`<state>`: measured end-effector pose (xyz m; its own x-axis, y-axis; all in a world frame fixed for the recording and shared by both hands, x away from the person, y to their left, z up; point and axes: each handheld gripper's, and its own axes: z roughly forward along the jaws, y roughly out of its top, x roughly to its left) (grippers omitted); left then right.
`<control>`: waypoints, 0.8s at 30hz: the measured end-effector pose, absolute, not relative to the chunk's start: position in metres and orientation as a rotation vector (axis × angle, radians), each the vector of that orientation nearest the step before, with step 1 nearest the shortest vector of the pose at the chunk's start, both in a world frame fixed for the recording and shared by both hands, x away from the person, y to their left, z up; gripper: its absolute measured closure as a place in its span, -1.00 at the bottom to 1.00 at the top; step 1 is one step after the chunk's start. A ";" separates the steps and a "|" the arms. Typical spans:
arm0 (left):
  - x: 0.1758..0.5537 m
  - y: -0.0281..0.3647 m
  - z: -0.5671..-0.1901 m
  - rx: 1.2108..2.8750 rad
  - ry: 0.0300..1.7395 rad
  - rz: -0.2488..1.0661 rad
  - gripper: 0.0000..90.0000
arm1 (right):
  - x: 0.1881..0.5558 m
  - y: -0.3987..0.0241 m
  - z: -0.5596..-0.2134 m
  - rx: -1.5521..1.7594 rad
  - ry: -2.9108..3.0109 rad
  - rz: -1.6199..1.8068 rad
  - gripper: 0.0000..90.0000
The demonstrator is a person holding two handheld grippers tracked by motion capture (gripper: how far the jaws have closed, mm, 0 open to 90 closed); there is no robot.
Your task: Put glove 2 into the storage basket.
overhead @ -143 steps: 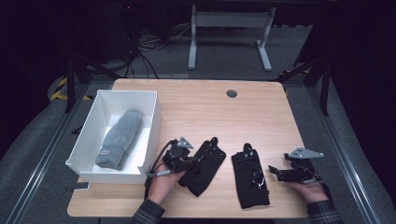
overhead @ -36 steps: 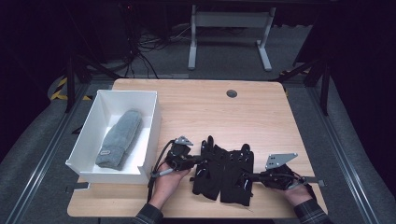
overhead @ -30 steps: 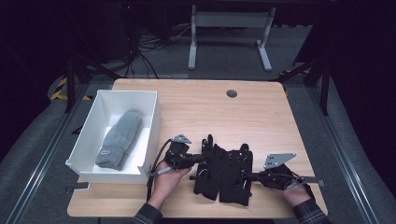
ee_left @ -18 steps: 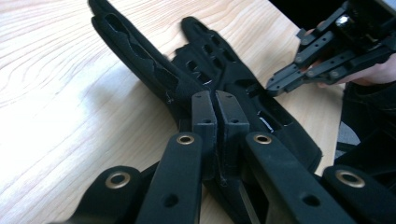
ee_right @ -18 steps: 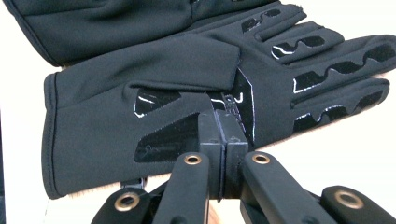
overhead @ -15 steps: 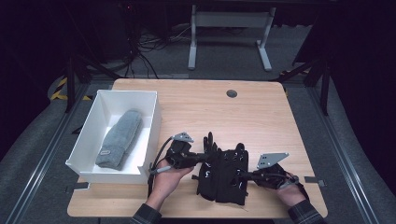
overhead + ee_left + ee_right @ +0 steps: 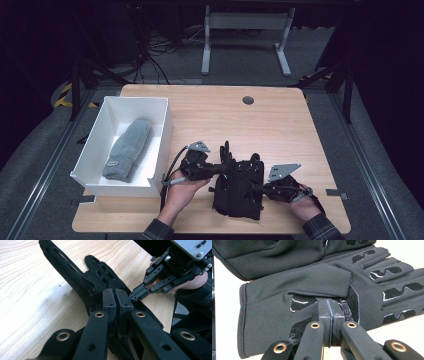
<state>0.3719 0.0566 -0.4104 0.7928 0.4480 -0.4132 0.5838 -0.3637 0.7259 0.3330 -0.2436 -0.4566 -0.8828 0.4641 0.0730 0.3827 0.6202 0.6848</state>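
Gloves [image 7: 239,187], black, lie stacked at lower centre of the table [image 7: 210,110], left gripper [image 7: 222,167] and right gripper [image 7: 256,188] both clamped onto them; pairing underway, likely boxing next.

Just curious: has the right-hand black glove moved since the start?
Yes. The right glove slid left, toward the white box, and now overlaps the left glove.

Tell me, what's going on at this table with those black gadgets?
A person holds a two-jaw gripper in each hand and is working on a pair of black gloves lying together near the front of the wooden table. The left gripper and right gripper each have their jaws pressed shut on glove fabric. Off to the left, a white box holds a grey mitten.
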 end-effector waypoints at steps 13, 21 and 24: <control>0.371 0.050 -0.410 2.022 0.751 -0.193 0.96 | 0.338 -0.213 -0.458 0.672 2.730 1.118 1.00; 0.371 0.050 -0.411 2.028 0.749 -0.192 0.96 | 0.337 -0.212 -0.455 0.653 2.714 1.142 1.00; 0.371 0.052 -0.411 2.022 0.752 -0.190 0.96 | 0.340 -0.225 -0.453 0.693 2.695 1.144 1.00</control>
